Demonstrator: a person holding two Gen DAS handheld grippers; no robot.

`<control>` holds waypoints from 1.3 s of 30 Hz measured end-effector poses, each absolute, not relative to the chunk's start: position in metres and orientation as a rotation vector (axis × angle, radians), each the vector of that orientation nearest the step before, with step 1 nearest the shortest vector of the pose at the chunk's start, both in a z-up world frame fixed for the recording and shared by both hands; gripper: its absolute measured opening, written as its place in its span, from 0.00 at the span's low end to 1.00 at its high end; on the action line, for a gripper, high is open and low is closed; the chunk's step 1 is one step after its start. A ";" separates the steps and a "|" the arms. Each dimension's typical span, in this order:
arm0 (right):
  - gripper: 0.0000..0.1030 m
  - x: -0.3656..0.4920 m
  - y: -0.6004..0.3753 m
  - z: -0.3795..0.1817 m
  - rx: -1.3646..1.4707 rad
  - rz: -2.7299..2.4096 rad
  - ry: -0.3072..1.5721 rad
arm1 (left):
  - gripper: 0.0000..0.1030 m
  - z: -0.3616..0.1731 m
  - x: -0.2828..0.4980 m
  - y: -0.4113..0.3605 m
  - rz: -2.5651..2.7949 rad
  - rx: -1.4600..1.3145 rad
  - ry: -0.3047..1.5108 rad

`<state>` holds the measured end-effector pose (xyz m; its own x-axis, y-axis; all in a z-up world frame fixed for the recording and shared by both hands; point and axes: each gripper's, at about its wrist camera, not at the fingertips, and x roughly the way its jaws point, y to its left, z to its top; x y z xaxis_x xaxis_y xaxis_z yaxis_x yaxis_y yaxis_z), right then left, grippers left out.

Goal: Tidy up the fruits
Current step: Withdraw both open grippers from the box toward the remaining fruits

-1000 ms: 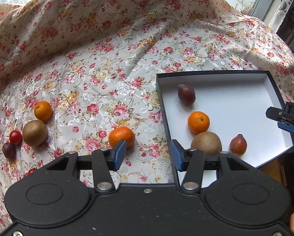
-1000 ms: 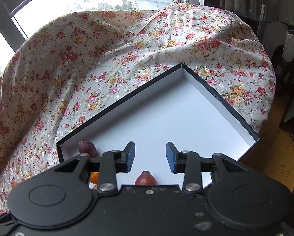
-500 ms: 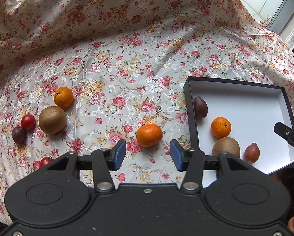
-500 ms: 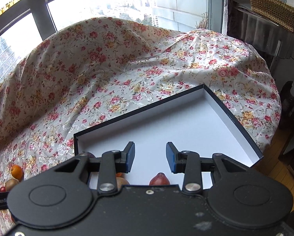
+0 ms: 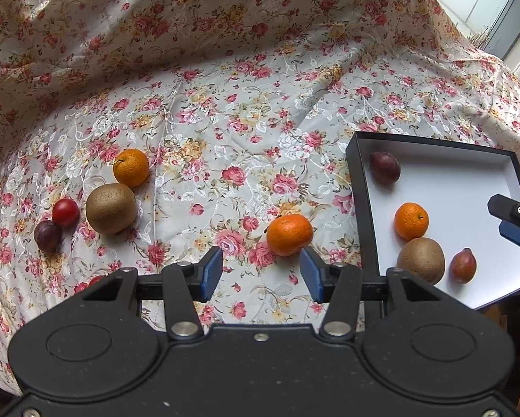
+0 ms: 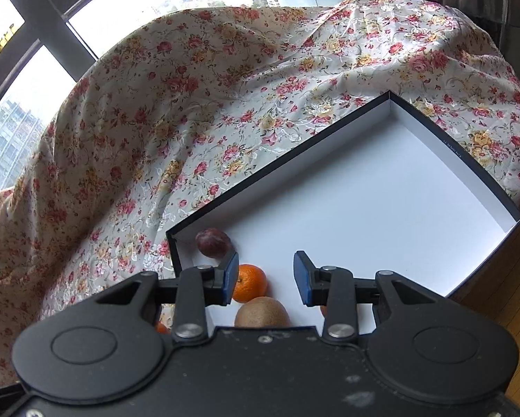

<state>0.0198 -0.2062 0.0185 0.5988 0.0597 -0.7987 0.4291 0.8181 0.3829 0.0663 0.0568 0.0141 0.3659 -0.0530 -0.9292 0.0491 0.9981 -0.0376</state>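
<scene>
In the box point(image 5: 358, 187) at 3 o'clock we count four fruits; five wait on the cloth point(image 5: 225, 104), a tangerine point(image 5: 289, 234) just ahead of our released left claw point(image 5: 261, 272); right claw point(image 6: 265, 276) also empty

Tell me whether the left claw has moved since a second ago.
Yes. The left claw has shifted left, away from the box; the orange on the cloth now sits just ahead of its open jaws.
</scene>
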 end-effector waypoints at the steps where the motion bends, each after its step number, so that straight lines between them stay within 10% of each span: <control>1: 0.37 0.018 -0.204 0.019 0.578 -0.235 0.905 | 0.55 0.013 0.066 0.059 -0.061 -0.001 1.199; 39: 0.36 0.079 -0.048 0.016 0.223 0.028 1.146 | 0.55 0.004 0.074 0.180 0.276 -0.153 1.169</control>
<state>0.0794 -0.0477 0.0157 0.4139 0.1359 -0.9001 0.0914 0.9776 0.1897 0.0738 0.1805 0.0037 0.3626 0.1345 -0.9222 -0.2924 0.9560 0.0244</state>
